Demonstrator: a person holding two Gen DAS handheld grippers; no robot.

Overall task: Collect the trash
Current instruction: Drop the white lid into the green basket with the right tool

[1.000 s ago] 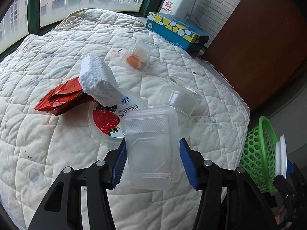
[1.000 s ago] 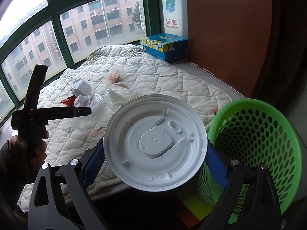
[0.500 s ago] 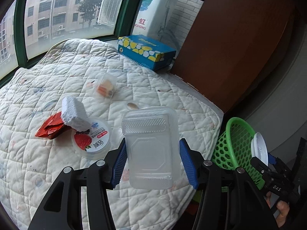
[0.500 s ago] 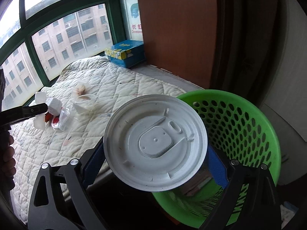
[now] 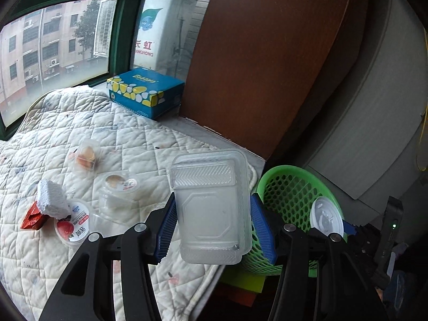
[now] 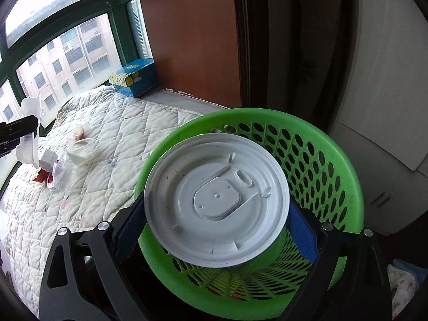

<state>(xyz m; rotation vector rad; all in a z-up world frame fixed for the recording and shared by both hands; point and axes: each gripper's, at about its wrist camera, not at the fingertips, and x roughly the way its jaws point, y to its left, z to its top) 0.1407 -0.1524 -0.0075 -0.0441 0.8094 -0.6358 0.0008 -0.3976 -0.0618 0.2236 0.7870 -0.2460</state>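
Two black two-finger grippers with blue pads are counted: the left gripper and the right gripper. One clear rectangular plastic clamshell box and one white round plastic cup lid are seen, along with one green perforated plastic basket. On the one white quilted bed cover, five pieces are counted: two clear plastic cups, one strawberry-printed round lid, one white foam block, one red foil wrapper. One blue-and-yellow cardboard box is seen.
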